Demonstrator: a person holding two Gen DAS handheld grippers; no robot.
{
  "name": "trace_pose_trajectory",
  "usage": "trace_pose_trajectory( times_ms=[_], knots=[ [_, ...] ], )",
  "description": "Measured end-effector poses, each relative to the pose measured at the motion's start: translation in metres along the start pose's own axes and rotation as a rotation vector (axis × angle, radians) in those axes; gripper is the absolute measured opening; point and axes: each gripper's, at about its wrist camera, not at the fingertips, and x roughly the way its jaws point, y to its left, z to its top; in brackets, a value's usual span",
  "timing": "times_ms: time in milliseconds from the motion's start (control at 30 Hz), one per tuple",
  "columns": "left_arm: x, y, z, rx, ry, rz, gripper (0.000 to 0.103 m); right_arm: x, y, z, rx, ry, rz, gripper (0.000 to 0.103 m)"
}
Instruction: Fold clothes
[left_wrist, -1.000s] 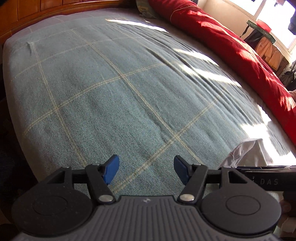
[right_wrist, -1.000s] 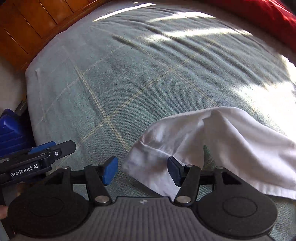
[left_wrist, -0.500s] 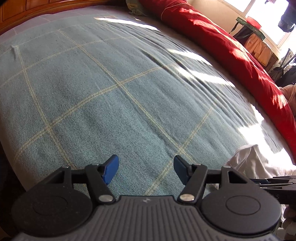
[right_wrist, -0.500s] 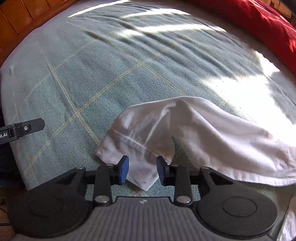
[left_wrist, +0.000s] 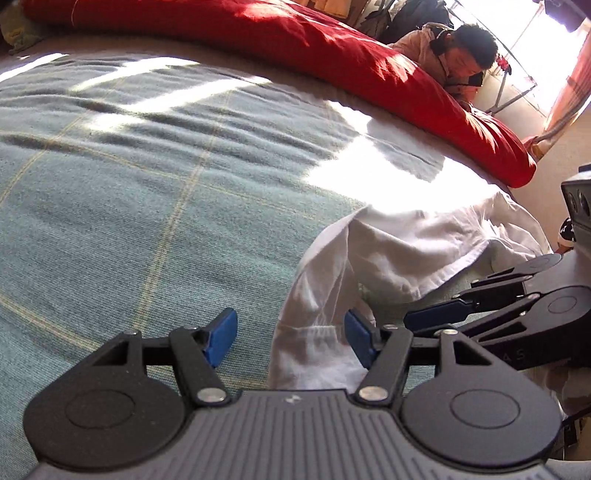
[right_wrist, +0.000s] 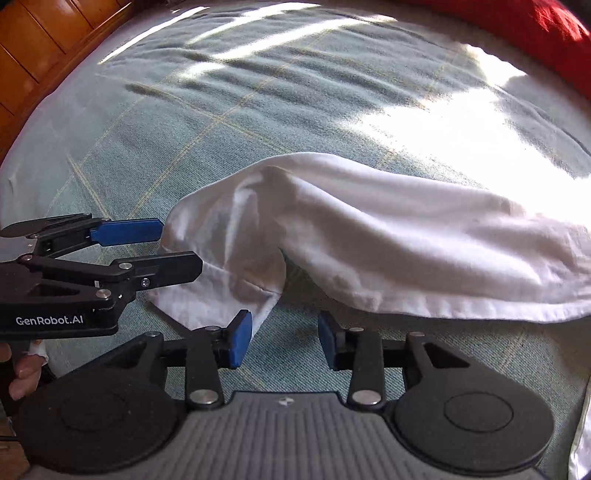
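A white garment (right_wrist: 369, 229) lies crumpled across a blue-green checked blanket (right_wrist: 221, 110). In the left wrist view its hemmed end (left_wrist: 314, 343) runs down between the blue pads of my left gripper (left_wrist: 290, 338). Those jaws are closing slightly, and the pads do not press the cloth. From the right wrist view the left gripper (right_wrist: 162, 247) straddles the garment's left edge. My right gripper (right_wrist: 283, 339) stands half open over bare blanket, and the garment's corner brushes its left pad (right_wrist: 240, 339). It also shows at the right of the left wrist view (left_wrist: 439, 301).
A red duvet (left_wrist: 332, 48) is bunched along the far side of the bed. A person (left_wrist: 461, 48) sits beyond it near a sunlit window. Wooden furniture (right_wrist: 37, 44) borders the bed's left side. Strong sun glare washes out part of the blanket (right_wrist: 480, 118).
My left gripper swung right and rolled, from bare blanket onto the garment's end. The right jaws narrowed, and the cloth corner that lay between them now sits by the left pad.
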Motion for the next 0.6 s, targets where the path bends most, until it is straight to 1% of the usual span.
trace_pose_trajectory(
  times_ms=[100, 233, 300, 333, 367, 400, 433, 467, 500, 533, 567, 600],
  knots=[
    [0.007, -0.002, -0.001, 0.005, -0.003, -0.029, 0.064, -0.002, -0.008, -0.005, 0.014, 0.0, 0.005, 0.044],
    [0.009, -0.007, -0.005, -0.027, -0.001, -0.068, 0.064, -0.003, -0.018, -0.008, 0.043, 0.003, 0.022, 0.044],
    [0.009, -0.011, -0.007, -0.025, -0.006, -0.064, 0.063, -0.003, -0.023, -0.007, 0.069, 0.011, 0.031, 0.044],
    [0.008, -0.013, -0.009, -0.022, -0.015, -0.046, 0.059, -0.003, -0.026, -0.007, 0.084, 0.014, 0.037, 0.045],
    [0.009, -0.015, -0.01, -0.019, -0.022, -0.007, 0.052, -0.003, -0.029, -0.006, 0.099, 0.016, 0.046, 0.045],
    [0.009, -0.017, -0.01, -0.018, -0.026, 0.026, 0.033, -0.004, -0.03, -0.006, 0.105, 0.016, 0.049, 0.045],
    [0.009, -0.018, -0.01, -0.016, -0.03, 0.05, 0.026, -0.004, -0.031, -0.005, 0.111, 0.017, 0.049, 0.045],
    [0.009, -0.019, -0.01, -0.015, -0.034, 0.075, 0.024, -0.004, -0.032, -0.004, 0.116, 0.019, 0.05, 0.046],
    [0.007, -0.02, -0.009, -0.017, -0.04, 0.09, 0.017, -0.004, -0.033, -0.004, 0.117, 0.02, 0.048, 0.047],
    [0.005, -0.02, -0.008, -0.022, -0.047, 0.1, 0.012, -0.004, -0.034, -0.003, 0.118, 0.021, 0.043, 0.047],
    [0.003, -0.02, -0.007, -0.021, -0.054, 0.116, 0.011, -0.004, -0.034, -0.003, 0.118, 0.021, 0.039, 0.047],
    [0.001, -0.021, -0.005, -0.018, -0.061, 0.136, 0.007, -0.004, -0.034, -0.003, 0.116, 0.021, 0.037, 0.047]
  ],
)
